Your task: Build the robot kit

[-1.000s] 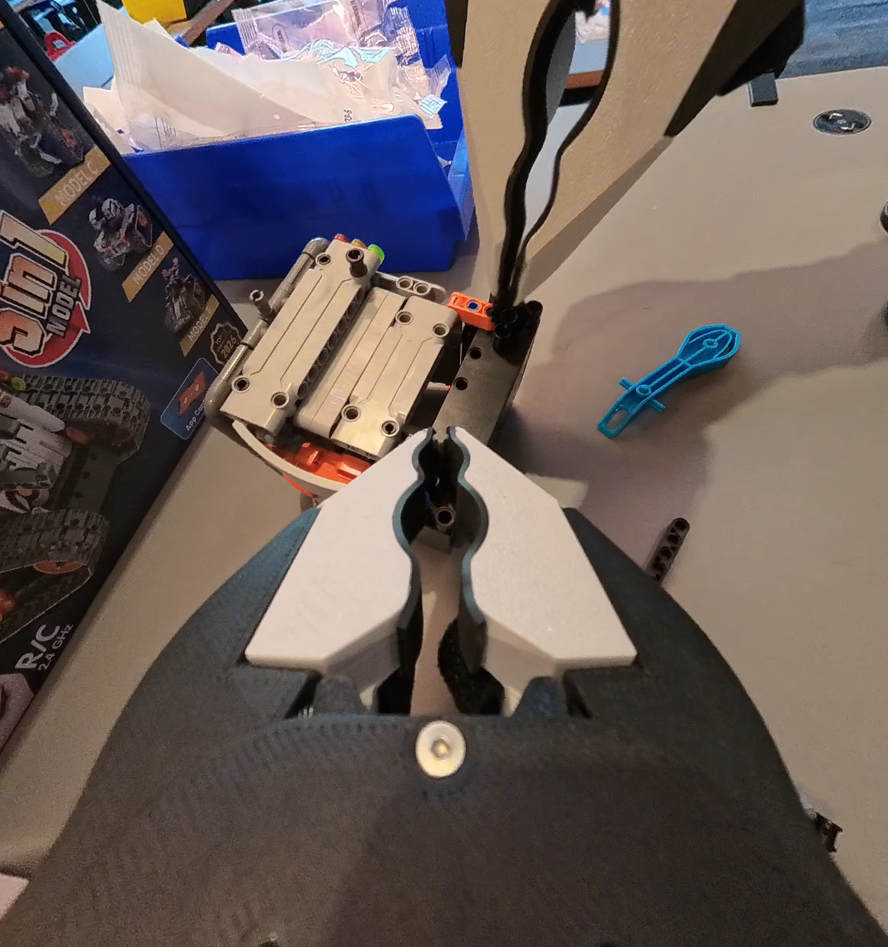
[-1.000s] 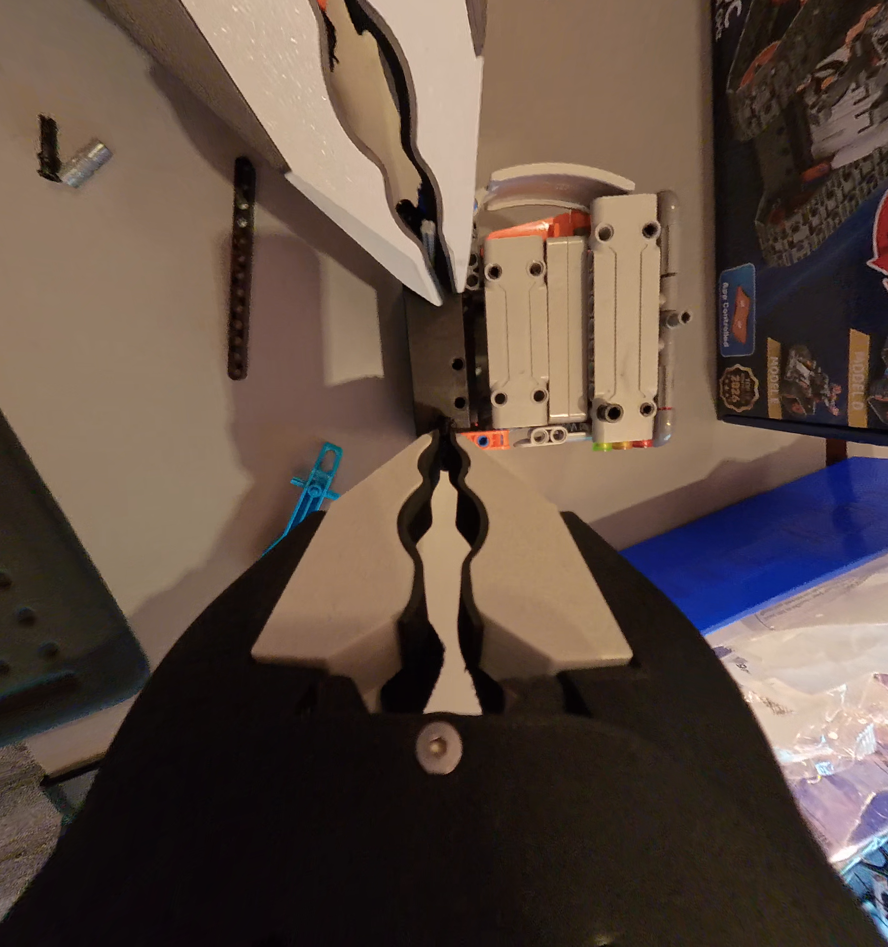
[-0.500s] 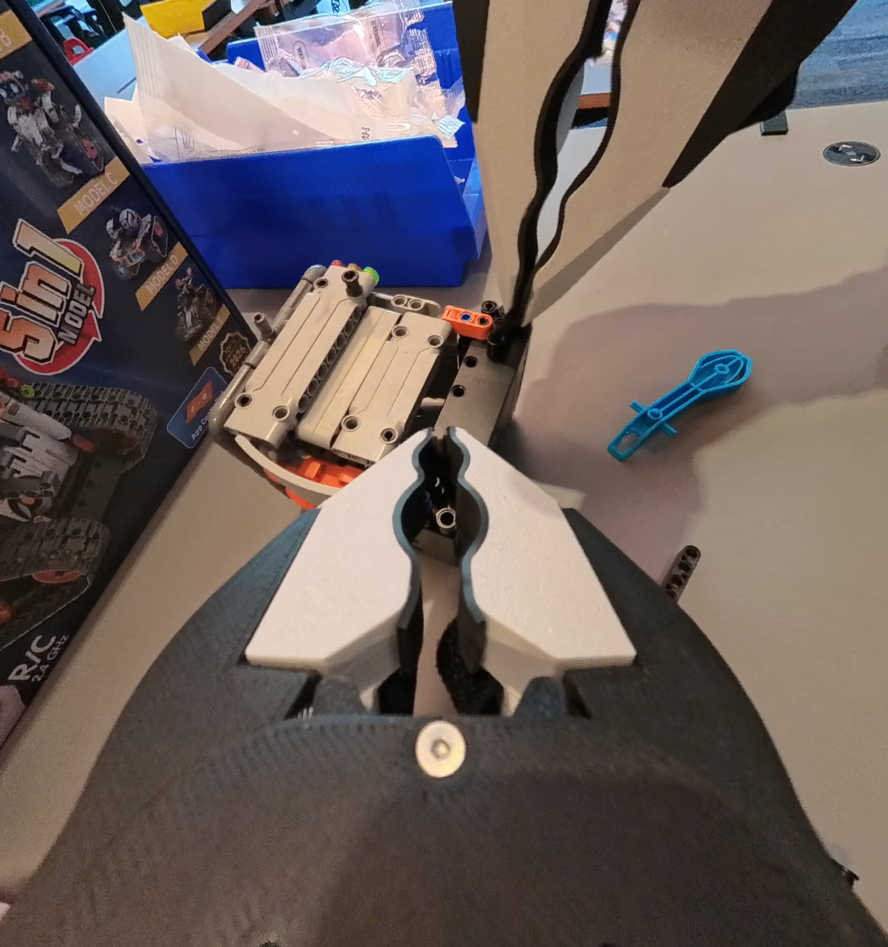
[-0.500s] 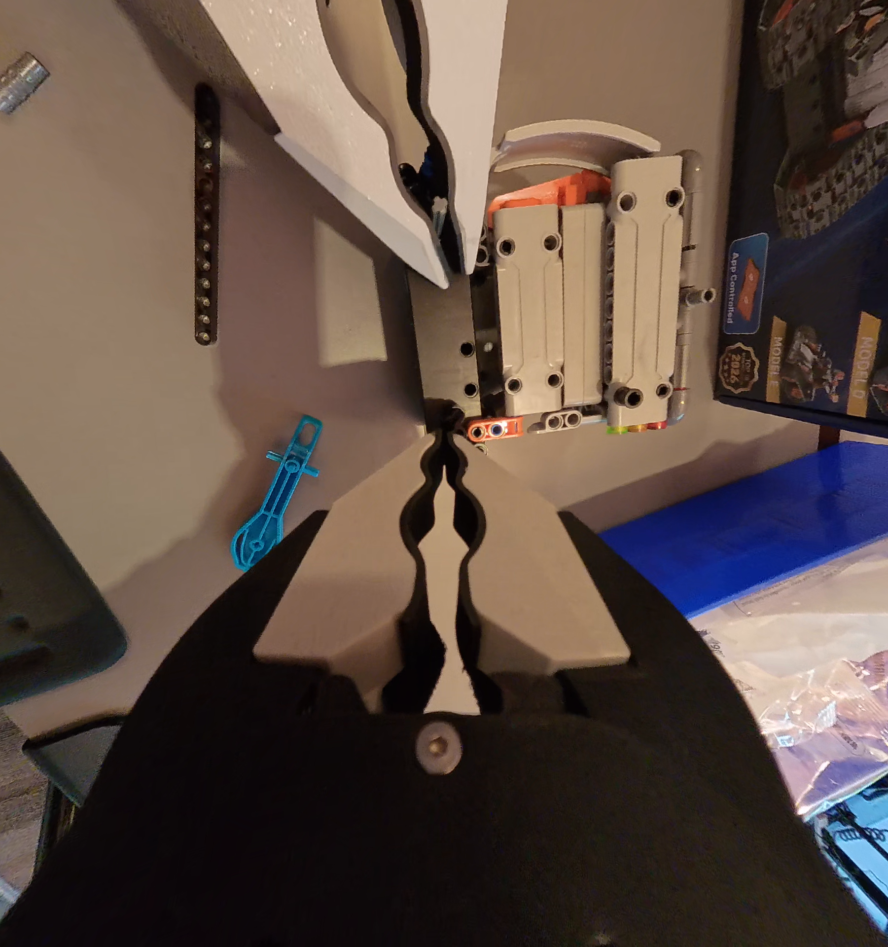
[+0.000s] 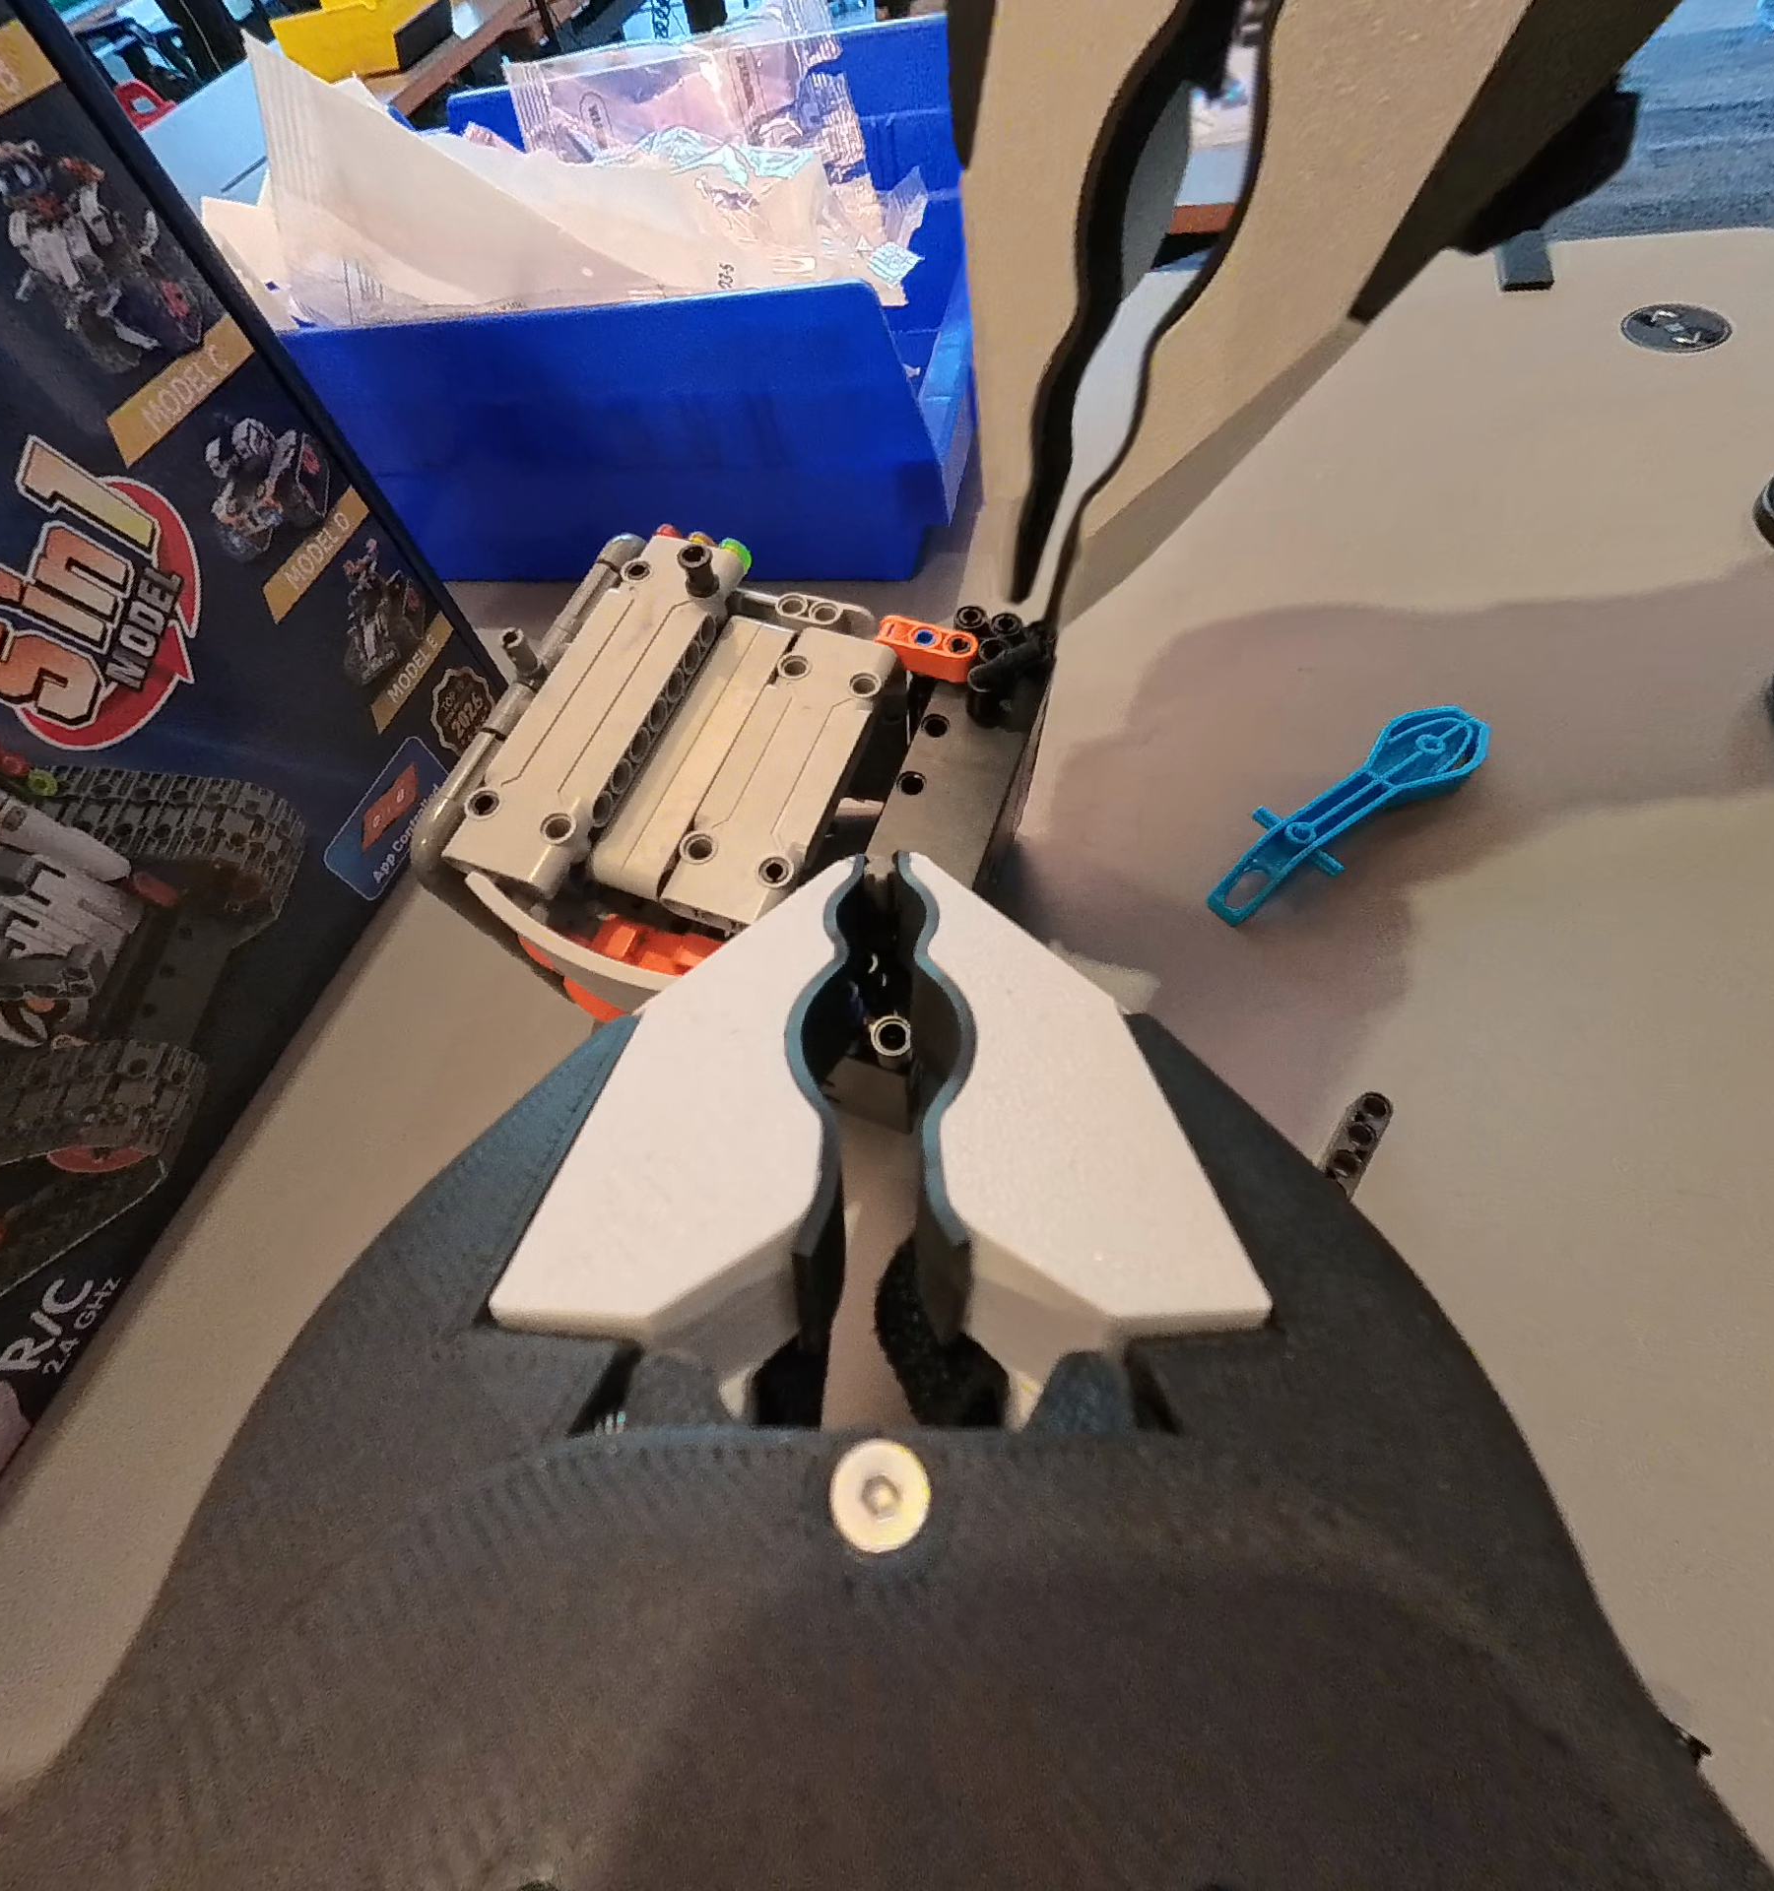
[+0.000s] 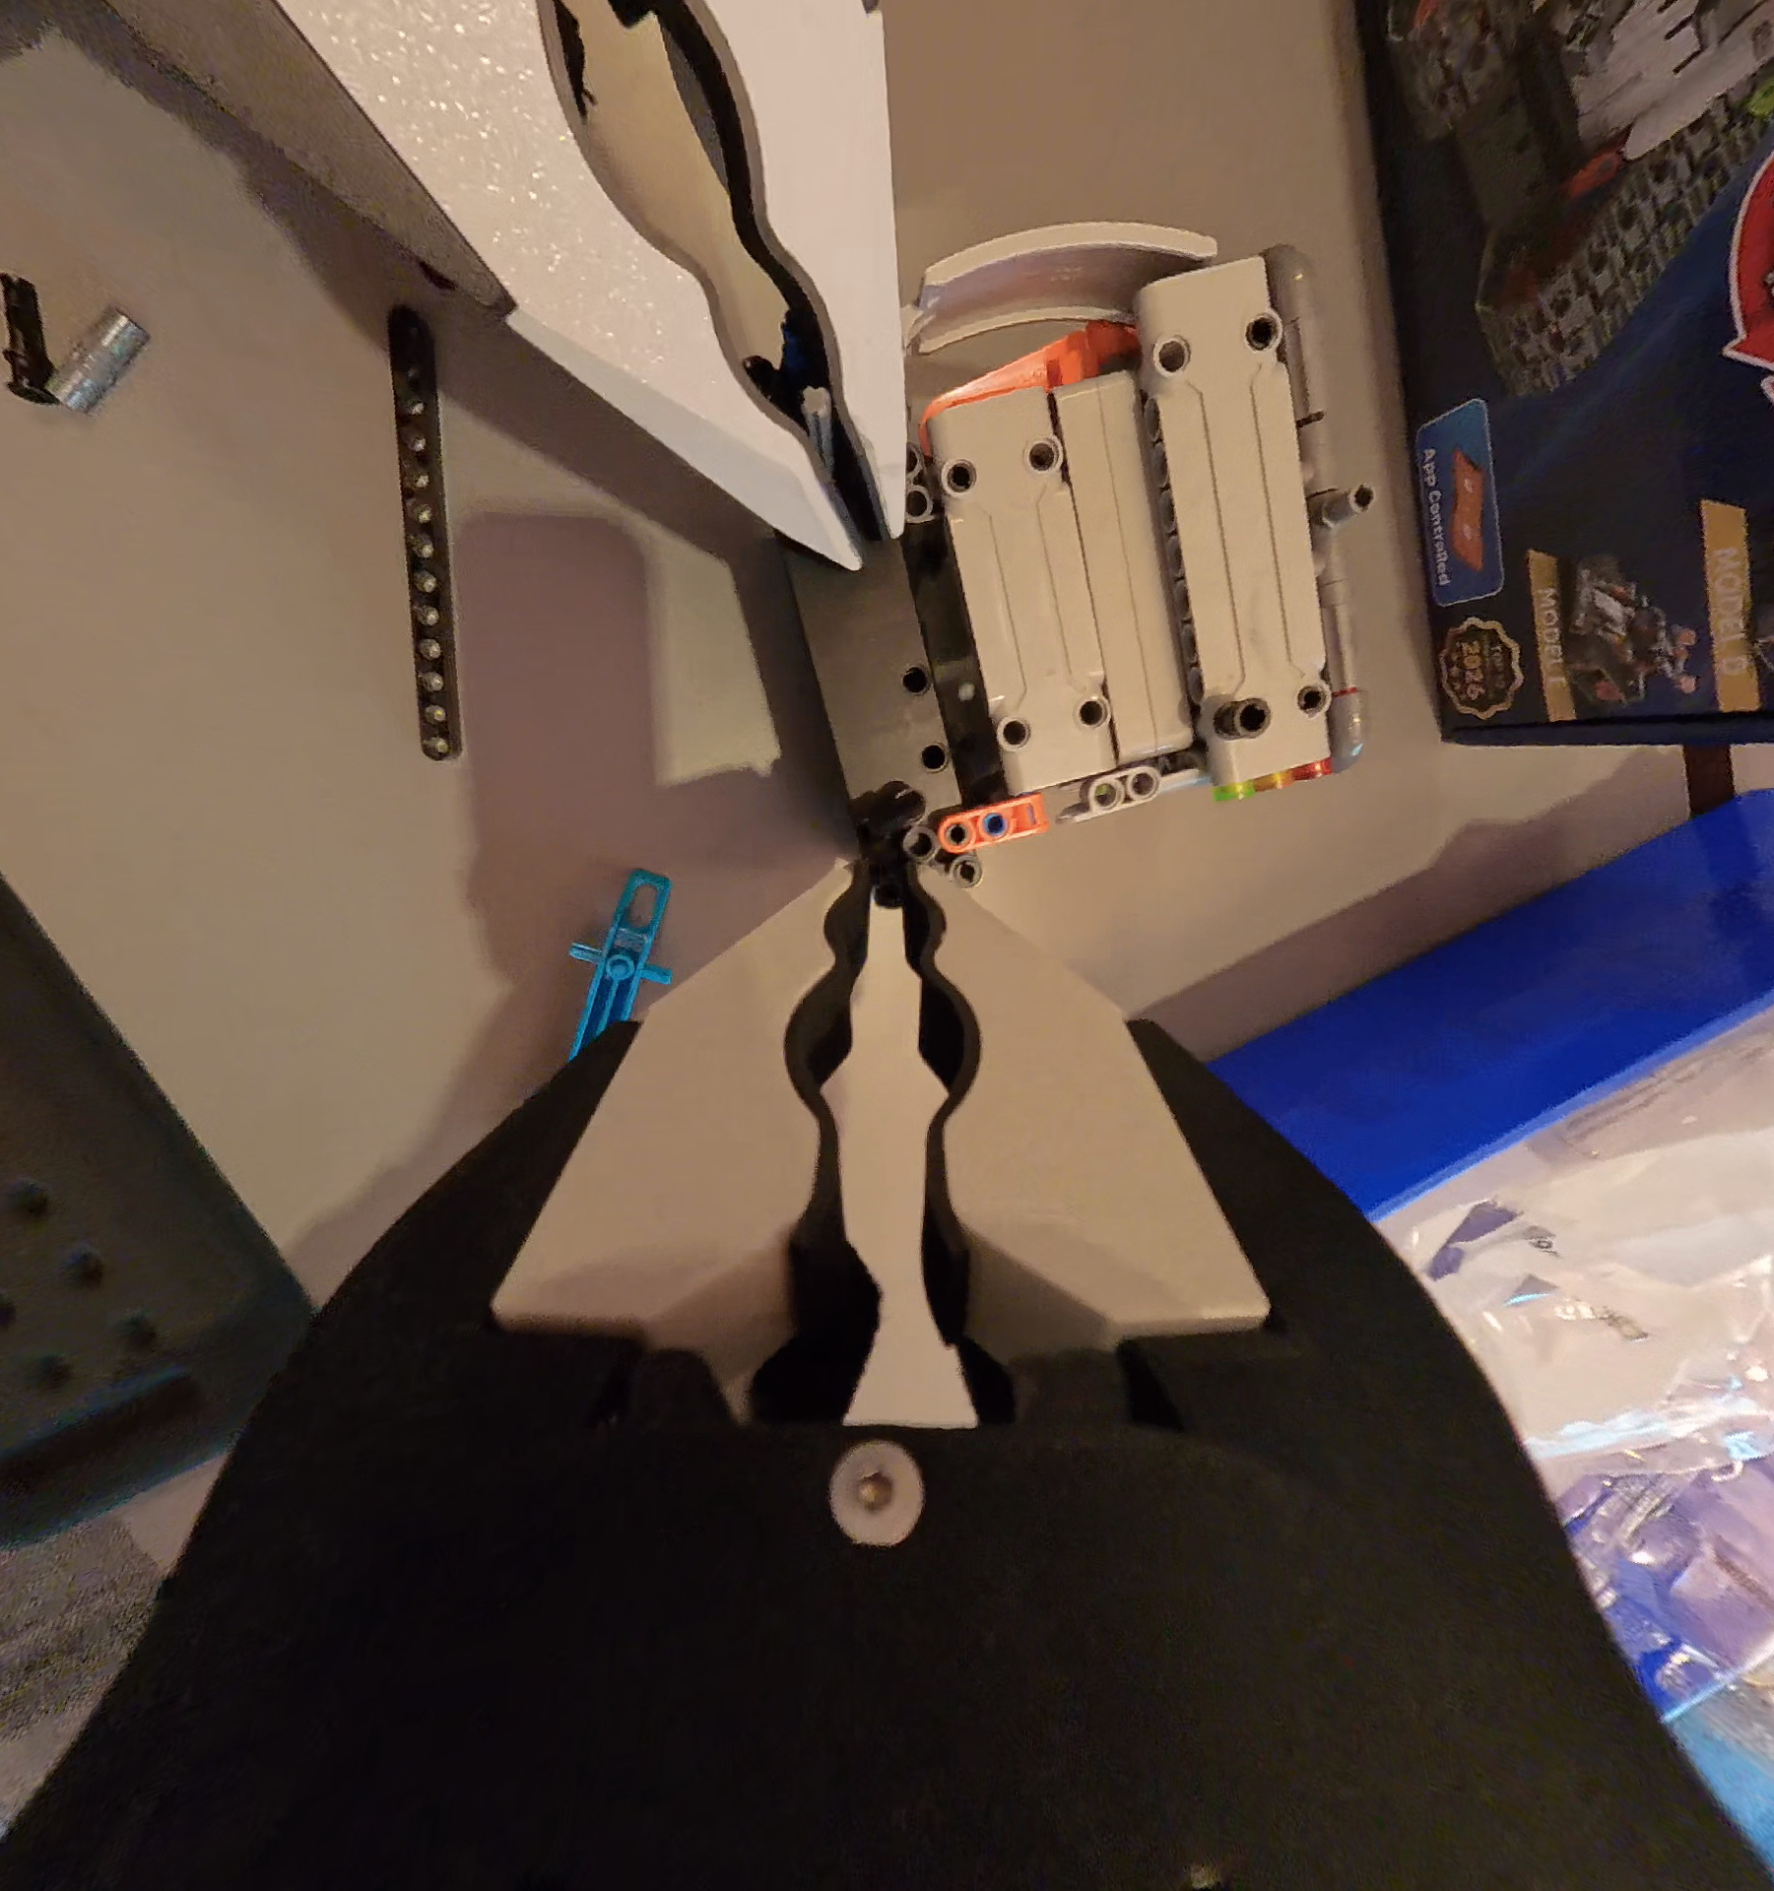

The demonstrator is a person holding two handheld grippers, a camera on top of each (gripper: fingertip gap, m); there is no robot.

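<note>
**Grippers at both ends of a brick model**

Left wrist view: the left gripper (image 5: 880, 870) has its jaws closed on the near end of the grey, black and orange brick model (image 5: 678, 737), a black pin showing in the hollow between them. At the far corner the right gripper (image 5: 1036, 604) points down at a black connector cluster (image 5: 1000, 655) beside an orange piece (image 5: 928, 645). A blue bin (image 5: 657, 440) sits behind the model, a printed box (image 5: 146, 716) crowds its left, and a blue tool (image 5: 1343, 808) lies apart on the table (image 5: 1476, 1126).

Right wrist view: the right jaws sit narrowly apart with the cluster at their tips; whether they pinch it, I cannot tell. A black holed beam (image 6: 427, 542) lies loose nearby.
</note>
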